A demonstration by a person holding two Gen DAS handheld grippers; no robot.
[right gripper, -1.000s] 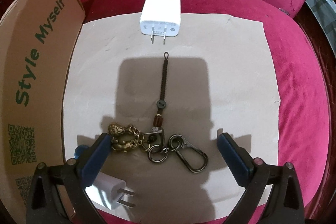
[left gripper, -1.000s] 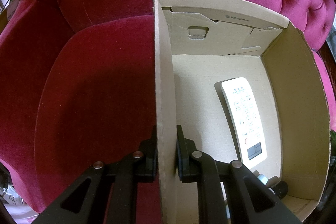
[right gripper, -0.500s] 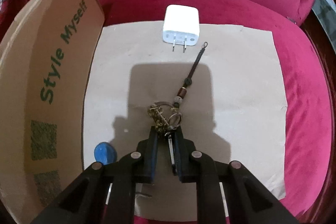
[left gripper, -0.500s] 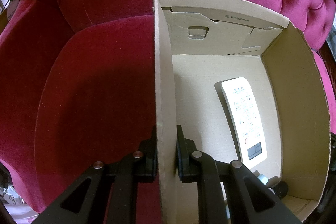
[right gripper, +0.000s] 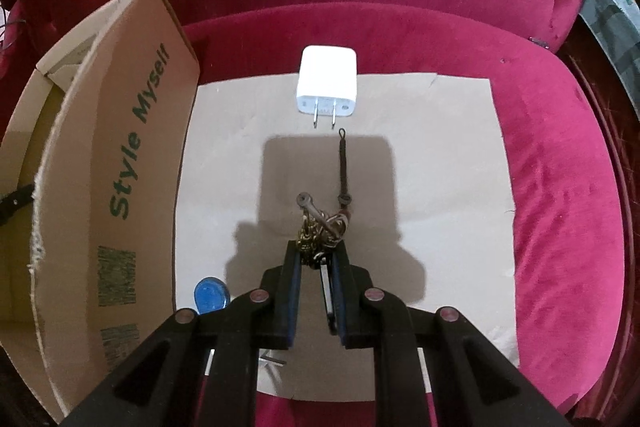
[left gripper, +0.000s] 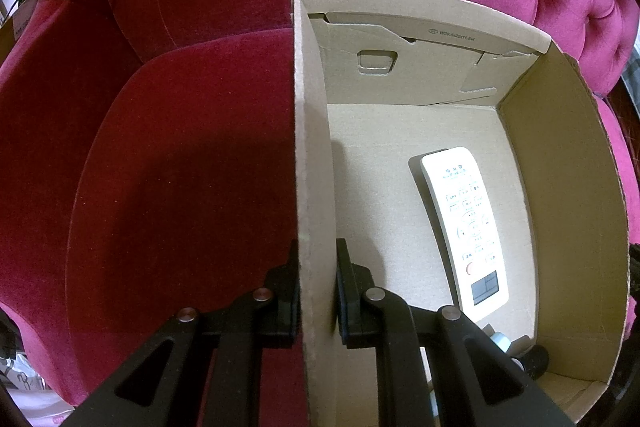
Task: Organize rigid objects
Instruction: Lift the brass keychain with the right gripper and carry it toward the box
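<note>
My right gripper [right gripper: 315, 259] is shut on a keychain [right gripper: 320, 227] of brass charms, rings and a carabiner. It hangs just above the brown paper sheet [right gripper: 440, 187], its dark cord [right gripper: 343, 163] trailing toward a white charger plug [right gripper: 327, 87] at the sheet's far edge. My left gripper [left gripper: 317, 259] is shut on the left wall of the open cardboard box [left gripper: 314, 147], one finger inside, one outside. A white remote control [left gripper: 464, 227] lies on the box floor.
The box, printed "Style Myself" [right gripper: 136, 139], stands left of the sheet on a red velvet sofa [right gripper: 560, 167]. A blue round object [right gripper: 211, 294] lies by the box, and part of another white plug [right gripper: 272, 357] shows under my right gripper. Small dark items [left gripper: 528, 359] sit in the box's near corner.
My right gripper closed on the keychain and has lifted it, bunching the rings and dragging the cord. The left gripper and box have not moved.
</note>
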